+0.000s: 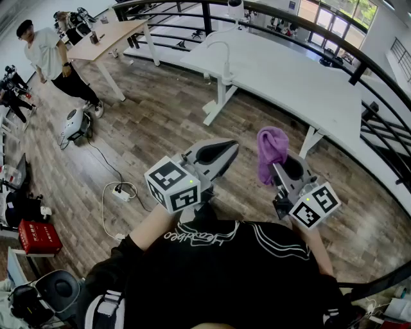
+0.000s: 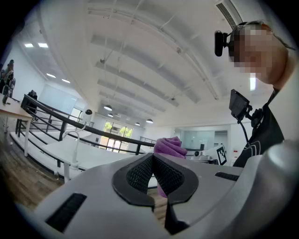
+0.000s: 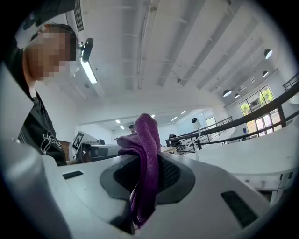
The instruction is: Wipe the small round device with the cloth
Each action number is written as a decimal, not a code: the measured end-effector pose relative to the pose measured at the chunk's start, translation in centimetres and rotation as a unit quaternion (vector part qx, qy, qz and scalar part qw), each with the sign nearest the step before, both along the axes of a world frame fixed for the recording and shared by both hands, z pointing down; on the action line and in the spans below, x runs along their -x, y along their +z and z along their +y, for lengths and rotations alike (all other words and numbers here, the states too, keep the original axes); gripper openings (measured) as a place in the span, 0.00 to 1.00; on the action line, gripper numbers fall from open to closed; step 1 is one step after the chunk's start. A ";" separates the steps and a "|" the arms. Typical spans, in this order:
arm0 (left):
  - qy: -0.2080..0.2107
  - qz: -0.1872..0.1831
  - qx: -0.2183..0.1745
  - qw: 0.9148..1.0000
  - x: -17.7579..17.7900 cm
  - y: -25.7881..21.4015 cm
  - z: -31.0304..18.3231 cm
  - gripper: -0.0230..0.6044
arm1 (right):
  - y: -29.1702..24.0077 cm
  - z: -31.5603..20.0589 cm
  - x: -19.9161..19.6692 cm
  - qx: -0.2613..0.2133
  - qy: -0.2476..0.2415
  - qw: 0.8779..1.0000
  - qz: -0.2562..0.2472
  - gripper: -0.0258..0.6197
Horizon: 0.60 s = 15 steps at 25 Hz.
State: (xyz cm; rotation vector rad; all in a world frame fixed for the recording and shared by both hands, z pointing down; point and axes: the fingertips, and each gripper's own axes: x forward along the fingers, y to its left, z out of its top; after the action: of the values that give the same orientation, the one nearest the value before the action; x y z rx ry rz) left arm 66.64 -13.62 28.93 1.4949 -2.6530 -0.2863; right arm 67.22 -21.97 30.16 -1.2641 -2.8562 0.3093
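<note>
My right gripper (image 1: 287,171) is shut on a purple cloth (image 1: 272,151), which bunches up above its jaws. In the right gripper view the cloth (image 3: 146,144) hangs down between the dark pads (image 3: 174,175). My left gripper (image 1: 217,154) is held beside it, shut, with nothing between its jaws; its ribbed pads (image 2: 138,175) meet in the left gripper view, where the cloth (image 2: 168,146) shows just behind them. A small round white device (image 1: 236,8) stands at the far edge of the white table (image 1: 295,80), well away from both grippers. Both are held in the air over the wooden floor.
A white gooseneck fixture (image 1: 224,59) rises from the white table. A black railing (image 1: 379,72) curves behind it. At the back left a person (image 1: 49,56) stands by a wooden table (image 1: 109,33). A power strip (image 1: 122,191), cables and a red box (image 1: 38,236) lie on the floor.
</note>
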 end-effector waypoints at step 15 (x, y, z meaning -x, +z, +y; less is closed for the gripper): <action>0.010 0.021 0.001 1.000 14.6 1.0 6.8 0.05 | 0.4 7.1 14.2 0.015 0.000 1.000 0.009 0.14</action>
State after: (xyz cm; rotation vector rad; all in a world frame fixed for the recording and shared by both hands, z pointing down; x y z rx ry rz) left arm 51.99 -6.83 29.96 1.4965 -2.6043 -0.3104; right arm 53.05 -14.89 30.56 -1.2591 -2.8480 0.3640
